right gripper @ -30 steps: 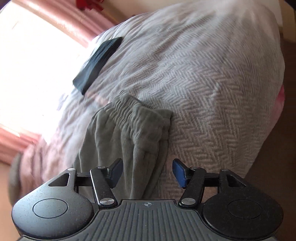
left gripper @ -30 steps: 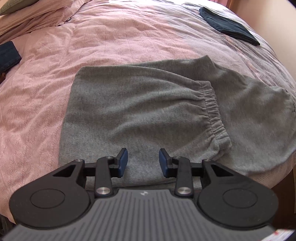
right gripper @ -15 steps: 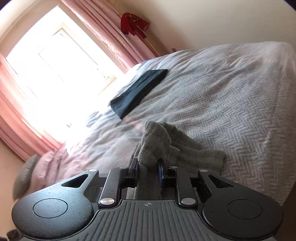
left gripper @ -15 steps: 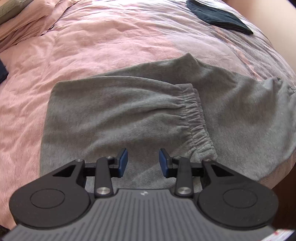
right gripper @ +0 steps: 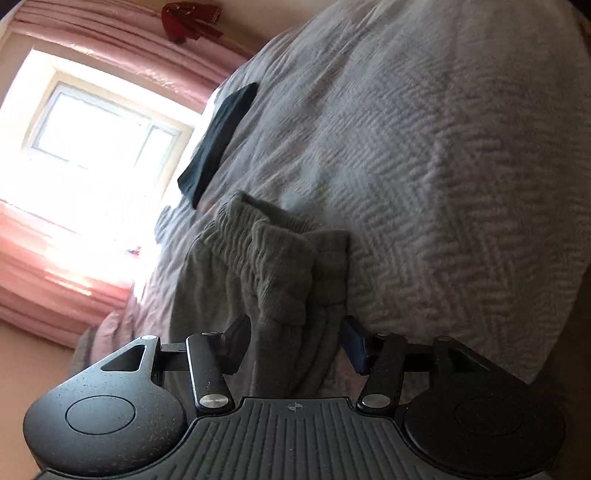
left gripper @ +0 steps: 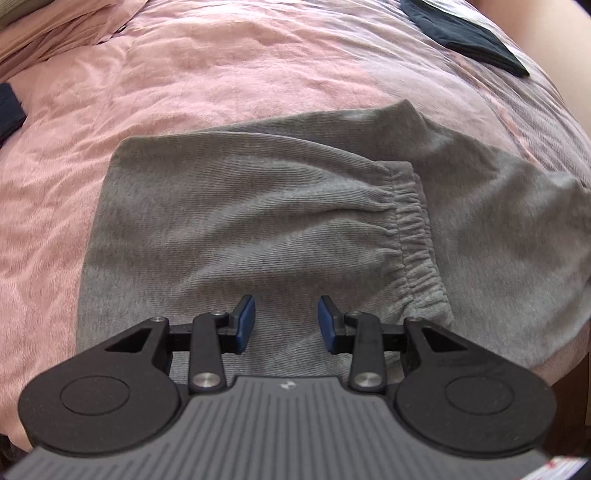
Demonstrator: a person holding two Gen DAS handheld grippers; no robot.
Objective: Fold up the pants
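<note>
Jaws of the right gripper (right gripper: 293, 341) are opening off the gray pants' (left gripper: 258, 221) bunched waistband (right gripper: 273, 254) they pinched half a second ago, dropping that end on the bed (right gripper: 443, 147); the left gripper (left gripper: 283, 323) hangs spread and empty above the fold.

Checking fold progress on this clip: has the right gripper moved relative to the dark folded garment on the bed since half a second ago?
Yes. The right gripper tipped down and rolled; the dark folded garment now sits farther up-left, and its jaws are opening around the grey pants.

bed (left gripper: 221, 74) — pink cover | on it: grey pants (left gripper: 240, 221), dark garment (left gripper: 465, 33)
</note>
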